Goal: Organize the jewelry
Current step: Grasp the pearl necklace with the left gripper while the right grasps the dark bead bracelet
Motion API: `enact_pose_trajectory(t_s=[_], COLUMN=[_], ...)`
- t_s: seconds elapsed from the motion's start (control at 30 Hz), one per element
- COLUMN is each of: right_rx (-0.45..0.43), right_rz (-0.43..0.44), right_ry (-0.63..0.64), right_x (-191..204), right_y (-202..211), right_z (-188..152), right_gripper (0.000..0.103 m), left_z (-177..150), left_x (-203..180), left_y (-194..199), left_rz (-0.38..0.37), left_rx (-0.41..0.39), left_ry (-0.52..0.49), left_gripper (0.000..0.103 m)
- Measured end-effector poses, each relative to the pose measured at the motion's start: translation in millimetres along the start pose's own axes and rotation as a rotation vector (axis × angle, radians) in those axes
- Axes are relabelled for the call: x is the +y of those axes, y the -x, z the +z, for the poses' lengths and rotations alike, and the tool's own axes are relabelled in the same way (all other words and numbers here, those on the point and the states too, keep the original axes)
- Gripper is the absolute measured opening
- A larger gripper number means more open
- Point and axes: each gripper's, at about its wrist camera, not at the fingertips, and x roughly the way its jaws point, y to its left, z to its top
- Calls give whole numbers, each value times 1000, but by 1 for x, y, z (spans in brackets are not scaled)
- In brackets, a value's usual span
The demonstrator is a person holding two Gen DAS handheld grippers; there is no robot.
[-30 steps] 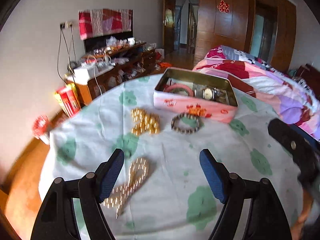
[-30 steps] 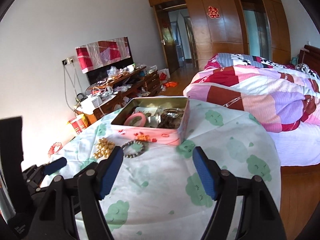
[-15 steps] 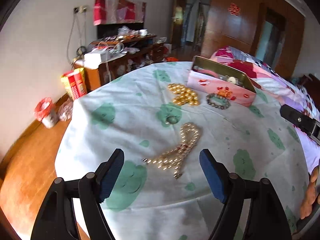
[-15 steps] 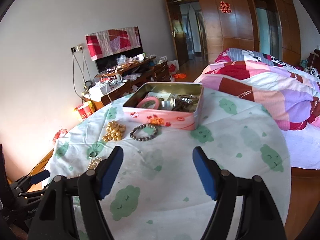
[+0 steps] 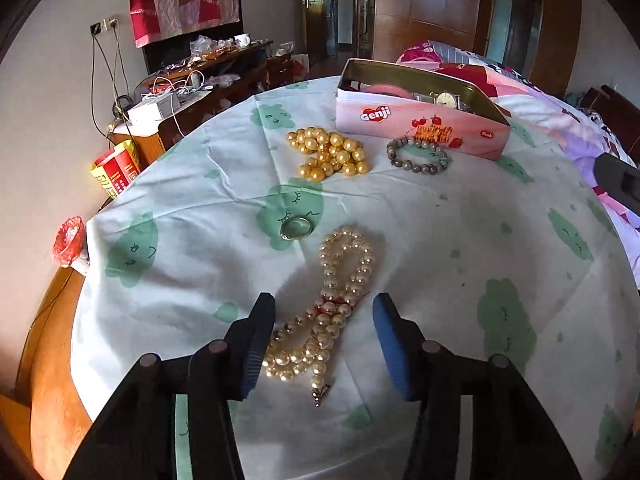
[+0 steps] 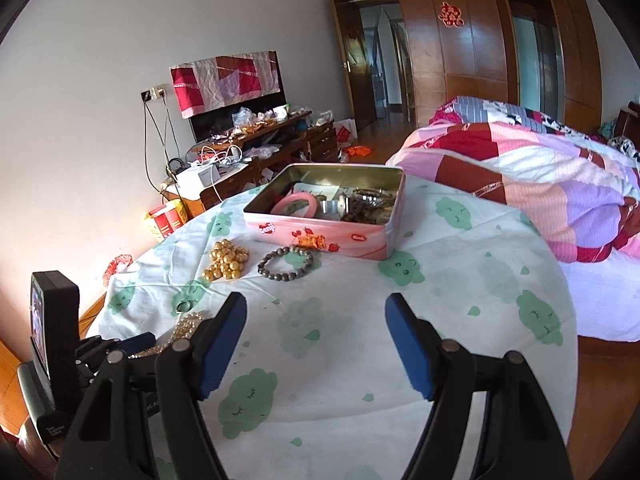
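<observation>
A cream pearl necklace (image 5: pixel 332 308) lies on the round table between the fingers of my open left gripper (image 5: pixel 325 320), which straddles its lower half. A ring (image 5: pixel 296 229), a heap of gold beads (image 5: pixel 330 153) and a dark bead bracelet (image 5: pixel 417 156) lie beyond it. An open pink tin (image 5: pixel 420 126) at the far side holds a pink bangle, a watch and other pieces. My right gripper (image 6: pixel 316 326) is open and empty above the cloth, nearer than the bracelet (image 6: pixel 286 264) and the tin (image 6: pixel 328 236). The left gripper body shows at the right wrist view's lower left (image 6: pixel 116 350).
The table (image 5: pixel 480 240) has a white cloth with green prints. A bed with a pink patchwork quilt (image 6: pixel 540 184) stands to the right. A cluttered low cabinet (image 6: pixel 256 140) stands by the far wall. A red bag (image 5: pixel 70 236) sits on the floor left of the table.
My left gripper has moved forward and down onto the pearl necklace, and its fingers have narrowed around it. My right gripper has barely moved.
</observation>
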Motion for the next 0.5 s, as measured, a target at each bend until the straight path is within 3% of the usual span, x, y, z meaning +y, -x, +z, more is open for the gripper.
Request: enact_pose_trajectory(t_s=[0.03, 0.1, 0.17, 0.3, 0.5], right_rx=[9, 31, 55, 80, 130], right_rz=[5, 11, 12, 16, 38], right_ry=[-4, -8, -10, -26, -20], right_x=[0, 0, 1, -2, -3], right_y=[-2, -8, -15, -24, -49], right_z=[0, -1, -2, -2, 7], right_gripper=[75, 75, 75, 75, 73], left_z=[0, -1, -2, 0, -5], left_x=[-2, -7, -12, -6, 21], left_y=[0, 1, 2, 2, 17], left_rz=[-7, -33, -42, -78, -232], left_rx=[-4, -14, -20, -24, -97], left_ry=[-8, -37, -65, -32, 172], left_gripper=[45, 22, 15, 13, 6])
